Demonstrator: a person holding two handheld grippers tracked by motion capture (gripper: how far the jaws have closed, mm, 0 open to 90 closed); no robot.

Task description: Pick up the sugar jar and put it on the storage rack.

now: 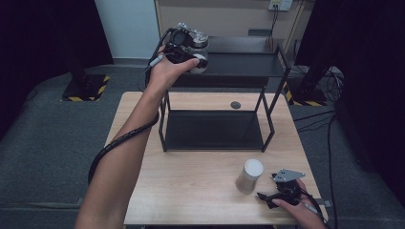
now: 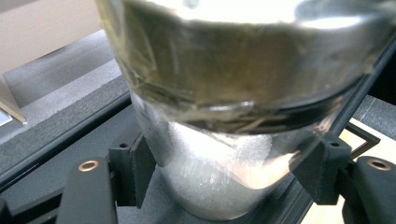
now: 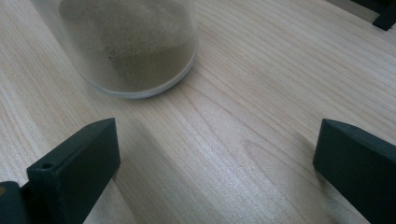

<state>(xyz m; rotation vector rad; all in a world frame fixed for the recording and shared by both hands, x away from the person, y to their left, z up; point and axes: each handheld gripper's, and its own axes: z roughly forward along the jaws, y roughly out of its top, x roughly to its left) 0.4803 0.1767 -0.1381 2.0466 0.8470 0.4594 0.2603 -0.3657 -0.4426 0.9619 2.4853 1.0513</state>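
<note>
Resting at the near right corner of the wooden table (image 1: 191,191), the right gripper (image 1: 279,193) is sitting with its jaws spread wide and nothing between them, just beside a white-lidded jar of brownish powder (image 1: 249,175) standing upright on the tabletop. Farther off, a black two-tier metal rack (image 1: 215,131) is occupying the table's far half. At the rack's upper shelf, the left gripper (image 1: 184,50) is pinching a clear glass jar of white granules (image 2: 219,182), its pads pressing both sides of it.
</note>
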